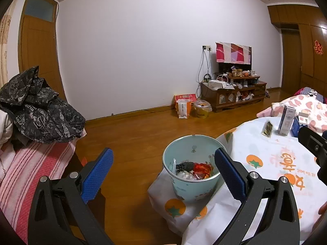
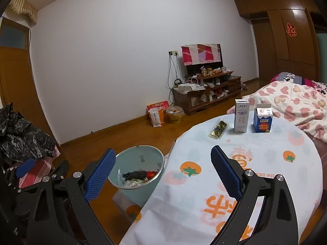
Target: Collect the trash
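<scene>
Both claws are spread wide and grip nothing. Farthest left in the left wrist view, a black printed jacket [image 1: 38, 110] is heaped on a pink striped cover [image 1: 30, 175]. The left claw [image 1: 163, 173] hangs over the wooden floor [image 1: 130, 134], its blue pads [image 1: 98, 175] framing the pale blue bin [image 1: 192, 175], which stands on the floor just beside the counter [image 1: 265, 163]. Trash already lies inside the bin: a dark ridged piece [image 1: 185, 165], a red wrapper [image 1: 202, 168] and some clear plastic. The counter's white cloth, printed with orange fruit, drapes down and touches the bin's base.

From the right wrist view, the right claw [image 2: 161, 174] hovers over the near edge of the counter, one pad above the bin, the other above the cloth. At the counter's far edge three things remain, in a row and apart from each other: a small flat dark-and-gold packet [image 2: 218, 130], a tall white carton [image 2: 241, 116] standing upright, and a short blue carton [image 2: 263, 120], also upright. Beyond them, to the right, a bed [image 2: 290, 102] carries a heart-printed quilt.
</scene>
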Demonstrator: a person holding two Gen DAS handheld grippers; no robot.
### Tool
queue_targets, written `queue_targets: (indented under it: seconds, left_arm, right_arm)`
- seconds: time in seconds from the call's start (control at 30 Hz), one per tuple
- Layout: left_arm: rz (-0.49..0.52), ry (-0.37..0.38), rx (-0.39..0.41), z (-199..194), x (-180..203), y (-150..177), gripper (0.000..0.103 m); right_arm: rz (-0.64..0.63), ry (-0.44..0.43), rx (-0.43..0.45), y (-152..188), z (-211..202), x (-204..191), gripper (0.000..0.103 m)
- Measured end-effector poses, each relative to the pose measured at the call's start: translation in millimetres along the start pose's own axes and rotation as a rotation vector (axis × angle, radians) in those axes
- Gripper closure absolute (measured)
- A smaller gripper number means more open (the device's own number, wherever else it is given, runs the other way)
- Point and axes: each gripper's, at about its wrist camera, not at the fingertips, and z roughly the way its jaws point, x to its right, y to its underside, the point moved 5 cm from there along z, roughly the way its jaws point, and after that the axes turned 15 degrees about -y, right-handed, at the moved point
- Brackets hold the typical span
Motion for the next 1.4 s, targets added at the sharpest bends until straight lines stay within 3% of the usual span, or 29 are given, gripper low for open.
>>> queue_targets:
  seconds: [1.4]
  left_arm:
    - [0.013,-0.004,-0.023,6.2,1.5,2.9,0.006]
  right_arm:
    - [0.006,0.004,-0.009,3.0,2.7,0.8,0.010]
